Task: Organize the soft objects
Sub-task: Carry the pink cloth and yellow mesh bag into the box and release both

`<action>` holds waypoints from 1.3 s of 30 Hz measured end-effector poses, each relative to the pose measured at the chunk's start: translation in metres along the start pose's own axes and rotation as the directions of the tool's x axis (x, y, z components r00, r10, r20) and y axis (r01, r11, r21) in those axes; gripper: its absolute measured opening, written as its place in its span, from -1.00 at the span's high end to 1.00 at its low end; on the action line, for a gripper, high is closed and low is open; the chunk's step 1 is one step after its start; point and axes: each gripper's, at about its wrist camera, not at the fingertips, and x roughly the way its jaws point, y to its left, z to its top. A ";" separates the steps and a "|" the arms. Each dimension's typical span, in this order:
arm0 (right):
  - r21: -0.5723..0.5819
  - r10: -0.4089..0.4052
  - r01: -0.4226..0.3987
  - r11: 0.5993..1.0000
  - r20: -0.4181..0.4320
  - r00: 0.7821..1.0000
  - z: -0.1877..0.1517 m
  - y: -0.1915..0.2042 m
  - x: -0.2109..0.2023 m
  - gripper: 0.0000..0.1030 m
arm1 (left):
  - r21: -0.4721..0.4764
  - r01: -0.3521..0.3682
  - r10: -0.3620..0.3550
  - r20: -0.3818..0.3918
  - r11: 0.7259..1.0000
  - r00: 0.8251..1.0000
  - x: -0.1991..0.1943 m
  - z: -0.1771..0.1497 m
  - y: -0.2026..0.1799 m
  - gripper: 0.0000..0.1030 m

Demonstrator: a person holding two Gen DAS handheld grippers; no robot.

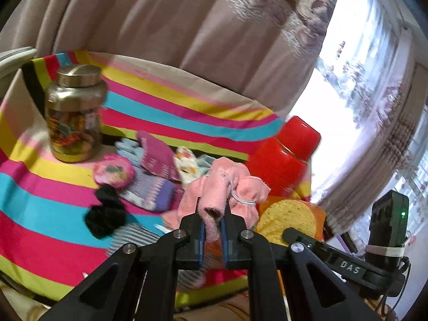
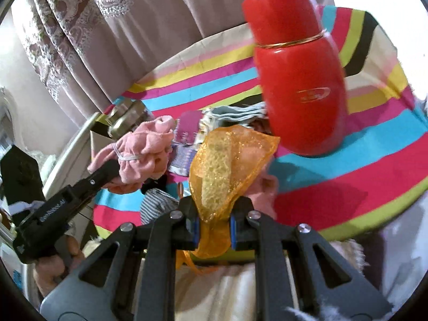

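Note:
My left gripper is shut on a pink cloth and holds it above the striped tablecloth; the cloth also shows in the right wrist view. My right gripper is shut on an orange mesh bag with a yellow sponge inside; the bag also shows in the left wrist view. Knit gloves, a purple striped sock, a black sock, a pink round pouch and a grey striped cloth lie on the tablecloth.
A red flask stands at the right, close behind the mesh bag. A gold-lidded jar stands at the left back. Curtains hang behind the table, with a bright window to the right.

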 end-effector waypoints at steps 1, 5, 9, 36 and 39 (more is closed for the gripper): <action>-0.014 -0.022 0.022 1.000 0.001 1.000 -0.001 -0.002 -0.005 0.63 | 0.009 0.008 -0.008 -0.011 1.000 1.000 0.001 -0.003 -0.008 0.81; -0.039 -0.113 0.113 0.993 0.000 0.994 -0.008 -0.020 -0.027 0.63 | 0.033 0.059 -0.057 -0.055 0.998 0.997 0.006 -0.017 -0.041 0.81; -0.014 -0.187 0.187 0.982 0.000 0.982 -0.015 -0.051 -0.054 0.63 | 0.056 0.113 -0.107 -0.100 0.992 0.989 0.012 -0.032 -0.075 0.81; 0.087 -0.648 0.646 0.759 0.003 0.761 -0.043 -0.187 -0.185 -0.58 | 0.128 0.327 -0.264 -0.357 0.936 0.896 0.052 -0.097 -0.211 -0.21; 0.067 -0.659 0.656 0.752 0.030 0.752 -0.040 -0.181 -0.188 -0.59 | 0.134 0.310 -0.249 -0.346 0.941 0.905 0.048 -0.094 -0.207 -0.21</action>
